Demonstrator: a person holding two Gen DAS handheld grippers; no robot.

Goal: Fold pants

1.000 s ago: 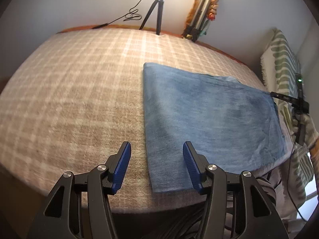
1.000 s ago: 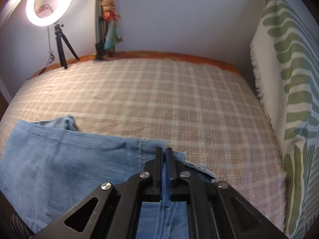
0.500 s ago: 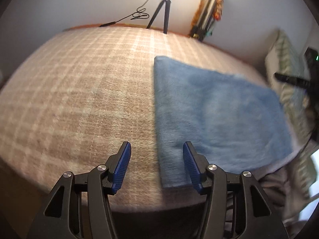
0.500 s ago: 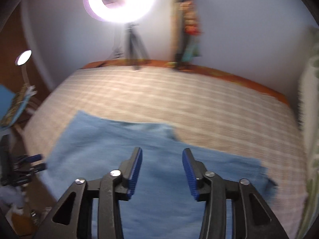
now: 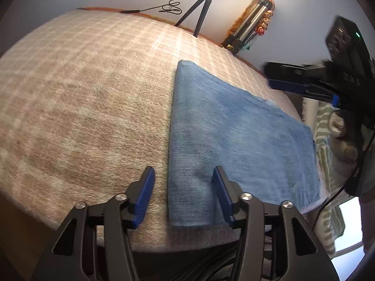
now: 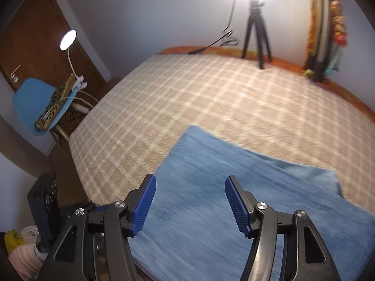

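Observation:
Folded blue denim pants (image 5: 229, 131) lie flat on a beige checked bed cover (image 5: 82, 98), near its front edge. My left gripper (image 5: 182, 188) is open and empty, straddling the pants' near left corner just above the cloth. My right gripper (image 6: 189, 199) is open and empty, raised over the pants (image 6: 229, 199). The right gripper's body also shows in the left wrist view (image 5: 328, 79), above the pants' right end.
A ring light on a tripod (image 6: 255, 30) and a folded tripod with cloth (image 6: 325, 32) stand at the bed's far edge. A blue chair (image 6: 37, 100) with a clip lamp stands left of the bed. A green patterned pillow (image 5: 328, 154) lies right.
My right gripper let go of the pants' edge, opened and swung up and to the left. My left gripper stayed open and shifted slightly toward the pants' corner.

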